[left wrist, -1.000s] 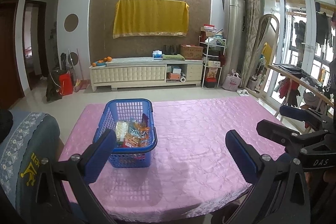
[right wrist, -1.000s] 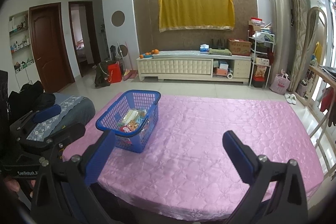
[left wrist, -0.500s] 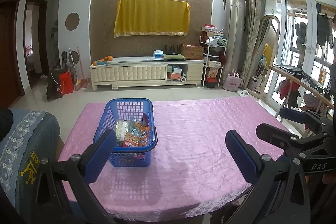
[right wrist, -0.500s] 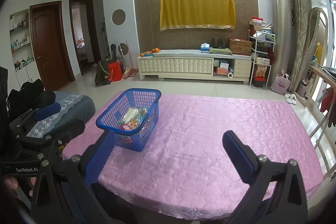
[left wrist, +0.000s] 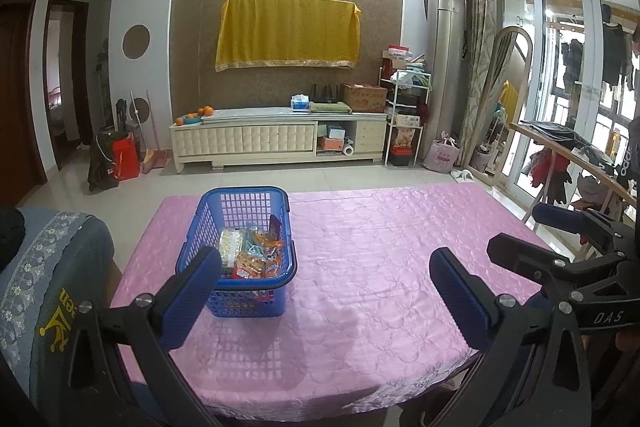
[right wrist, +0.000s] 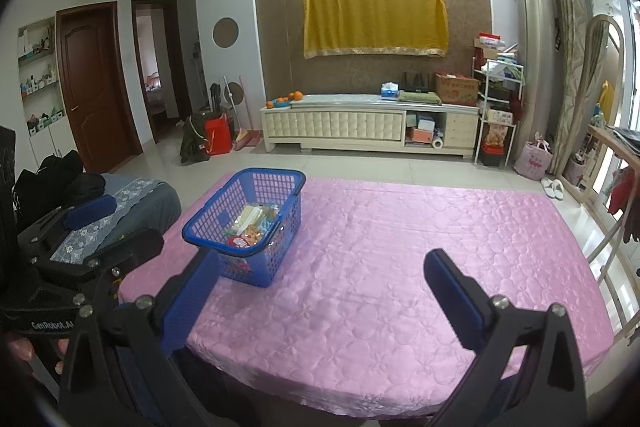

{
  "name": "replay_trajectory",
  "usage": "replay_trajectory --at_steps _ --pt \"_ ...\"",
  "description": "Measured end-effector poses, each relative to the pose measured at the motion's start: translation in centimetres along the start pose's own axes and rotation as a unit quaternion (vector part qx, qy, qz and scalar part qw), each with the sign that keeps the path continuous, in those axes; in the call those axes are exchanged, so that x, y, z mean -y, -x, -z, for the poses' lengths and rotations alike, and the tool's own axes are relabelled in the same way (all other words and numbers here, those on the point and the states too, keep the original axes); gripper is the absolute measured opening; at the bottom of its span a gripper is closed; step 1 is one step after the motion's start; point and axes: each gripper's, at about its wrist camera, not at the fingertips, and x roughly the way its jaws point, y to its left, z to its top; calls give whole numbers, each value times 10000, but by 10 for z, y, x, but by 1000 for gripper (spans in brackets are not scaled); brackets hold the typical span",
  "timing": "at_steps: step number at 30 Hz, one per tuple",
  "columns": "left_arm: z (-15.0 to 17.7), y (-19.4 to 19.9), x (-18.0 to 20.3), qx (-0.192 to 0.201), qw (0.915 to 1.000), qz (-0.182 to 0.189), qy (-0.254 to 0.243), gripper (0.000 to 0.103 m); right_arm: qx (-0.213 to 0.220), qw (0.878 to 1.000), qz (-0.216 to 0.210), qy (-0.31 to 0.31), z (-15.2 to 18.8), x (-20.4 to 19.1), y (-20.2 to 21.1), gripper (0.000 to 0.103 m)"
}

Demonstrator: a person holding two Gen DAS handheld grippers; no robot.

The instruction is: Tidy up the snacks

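A blue plastic basket (left wrist: 240,211) stands on the left part of the pink-covered table (left wrist: 380,247). Several snack packets (left wrist: 252,255) lie inside it. It also shows in the right wrist view (right wrist: 256,187), with the snacks (right wrist: 250,223) inside. My left gripper (left wrist: 326,287) is open and empty, held above the table's near edge, its left finger just in front of the basket. My right gripper (right wrist: 320,291) is open and empty, to the right of the basket. Each gripper shows at the edge of the other's view.
A grey chair with a lace cover (left wrist: 48,267) stands at the table's left end. A cream TV cabinet (left wrist: 276,143) lines the far wall, with tiled floor before it. A wooden rail with clothes (left wrist: 572,155) stands to the right.
Both views have shifted slightly; the basket sits marginally lower in the left wrist view. Both grippers stay open and empty. The basket has not moved on the table.
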Motion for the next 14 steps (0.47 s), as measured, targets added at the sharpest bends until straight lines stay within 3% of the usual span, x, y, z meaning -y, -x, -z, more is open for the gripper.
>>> replay_trajectory --at_steps 14 --pt "1 2 1 6 10000 31 -25 103 8 10000 2 4 -1 1 1 103"
